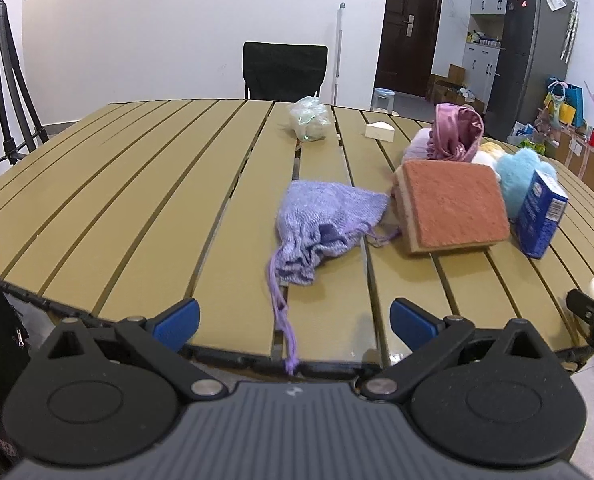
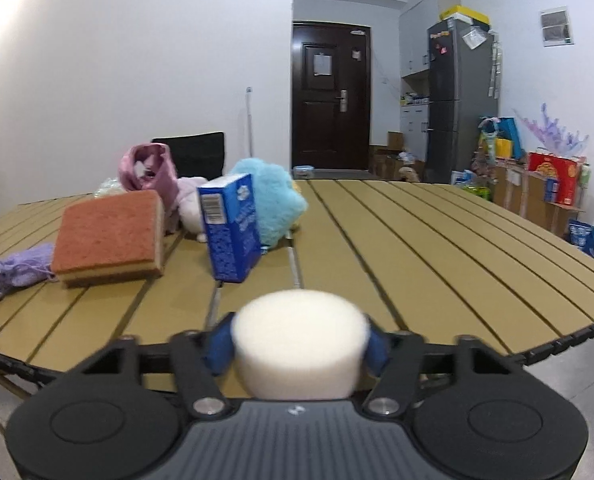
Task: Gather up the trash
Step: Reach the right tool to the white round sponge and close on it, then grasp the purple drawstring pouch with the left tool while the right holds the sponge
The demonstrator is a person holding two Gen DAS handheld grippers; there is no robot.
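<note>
- The right gripper [image 2: 299,344] pinches a white foam puck [image 2: 300,344] between its blue fingers [image 2: 219,346]; the puck sits at the near edge of the desk [image 2: 437,248], its flat round face up and its axis upright, with no long side to speak of.
- Whether the puck rests on the desk or hangs just above it cannot be told.
- The left gripper [image 1: 295,320] has its fingers [image 1: 177,320] spread wide with nothing between them, hovering over the near desk edge.
- A purple knitted pouch [image 1: 321,228] lies straight ahead of the left fingers, near them; its long axis runs from the gathered neck, closest to the fingers, away and to the right, and its drawstring [image 1: 281,312] trails back toward the gap between the fingers.
- The left hand is judged nearer the pouch; the right is already full.
- Beyond lie an orange sponge [image 1: 453,208], a blue carton [image 1: 541,220] standing upright, a blue plush toy [image 2: 273,196] and a pink cloth [image 1: 455,132], clustered close together.
- A clear plastic bag [image 1: 309,118] sits well apart, at the far side.
</note>
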